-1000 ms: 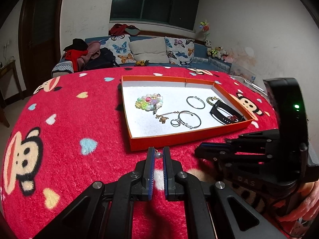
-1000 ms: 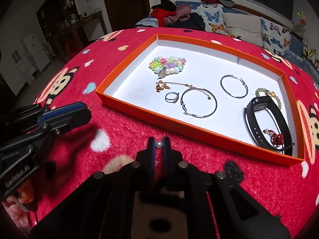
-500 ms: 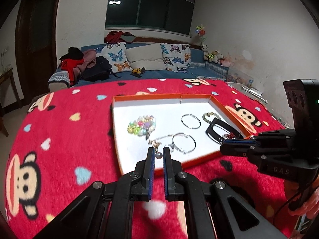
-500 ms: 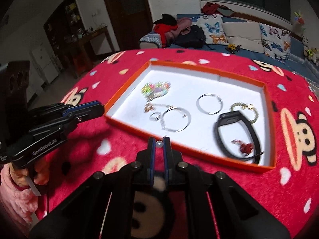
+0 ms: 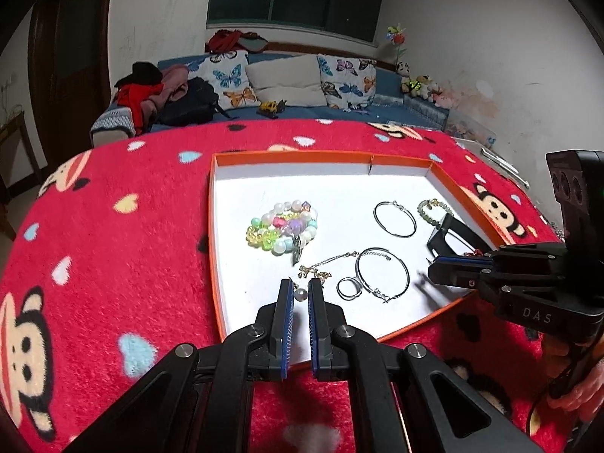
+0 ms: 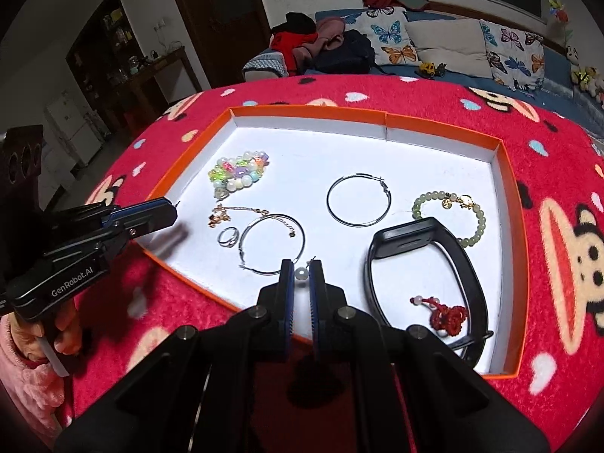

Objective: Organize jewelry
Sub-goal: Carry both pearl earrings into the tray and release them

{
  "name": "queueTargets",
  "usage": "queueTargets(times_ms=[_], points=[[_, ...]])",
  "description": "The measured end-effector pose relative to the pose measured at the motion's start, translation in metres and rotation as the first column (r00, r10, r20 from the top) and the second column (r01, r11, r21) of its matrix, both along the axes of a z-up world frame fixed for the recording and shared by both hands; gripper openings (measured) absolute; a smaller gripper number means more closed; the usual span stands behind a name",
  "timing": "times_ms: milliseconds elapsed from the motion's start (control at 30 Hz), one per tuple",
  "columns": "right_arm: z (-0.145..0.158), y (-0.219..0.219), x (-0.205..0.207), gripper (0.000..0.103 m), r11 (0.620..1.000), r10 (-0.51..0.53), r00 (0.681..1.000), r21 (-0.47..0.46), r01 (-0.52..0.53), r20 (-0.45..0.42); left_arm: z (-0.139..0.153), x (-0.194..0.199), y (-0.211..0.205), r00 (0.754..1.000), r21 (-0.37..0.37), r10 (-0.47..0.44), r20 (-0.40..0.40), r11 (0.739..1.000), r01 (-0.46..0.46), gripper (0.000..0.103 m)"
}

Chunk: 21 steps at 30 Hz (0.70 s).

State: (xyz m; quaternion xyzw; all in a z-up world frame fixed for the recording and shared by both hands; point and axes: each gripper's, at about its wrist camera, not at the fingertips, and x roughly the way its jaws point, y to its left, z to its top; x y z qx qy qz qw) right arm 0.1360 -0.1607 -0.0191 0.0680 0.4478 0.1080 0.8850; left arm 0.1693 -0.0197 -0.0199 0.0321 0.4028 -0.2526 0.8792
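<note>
Both hand-held grippers have swung in over the orange tray (image 5: 458, 192) — left hand-held gripper (image 5: 301, 294) and right hand-held gripper (image 6: 301, 273) each clenched on what looks like a pearl earring, ready to drop among the jewelry.

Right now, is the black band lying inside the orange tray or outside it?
Inside. The black band lies on the white floor of the orange tray, beside the green bead bracelet.

In the tray (image 6: 509, 204) on the table (image 6: 558, 173), the bead bracelet (image 6: 238, 173) lies left, the watch band (image 6: 426, 241) right, and a hoop (image 6: 358, 199) between them.
</note>
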Motion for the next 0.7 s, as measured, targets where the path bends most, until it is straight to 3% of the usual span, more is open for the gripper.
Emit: queueTargets(times_ms=[300,400,500,567,633,700], points=[[0.000,-0.004,-0.001,0.013,1.000,-0.009,1.000,0.001,0.009,-0.001,-0.006,0.004,-0.003,1.000,0.021,0.012,-0.021,1.000,-0.011,0.009],[0.002,-0.008,-0.004,0.020,1.000,-0.017,1.000,-0.003,0.017,0.002,-0.004,0.004,-0.002,1.000,0.018,0.013,-0.022,1.000,-0.013,0.010],[0.004,-0.010,-0.008,0.021,1.000,-0.023,1.000,-0.002,0.023,0.009,-0.003,0.003,-0.002,1.000,0.027,0.016,-0.023,1.000,-0.015,0.012],[0.005,-0.011,-0.010,0.023,1.000,-0.026,1.000,-0.005,0.026,0.011,-0.001,0.002,-0.002,1.000,0.030,0.019,-0.024,0.999,-0.018,0.020],[0.007,-0.012,-0.013,0.026,1.000,-0.029,0.999,-0.007,0.029,0.015,0.003,0.000,0.000,0.999,0.031,0.031,-0.006,0.999,-0.031,0.047],[0.008,-0.013,-0.016,0.028,0.999,-0.033,0.999,-0.009,0.033,0.019,0.009,-0.006,0.003,0.999,0.021,0.039,0.029,0.999,-0.039,0.054]])
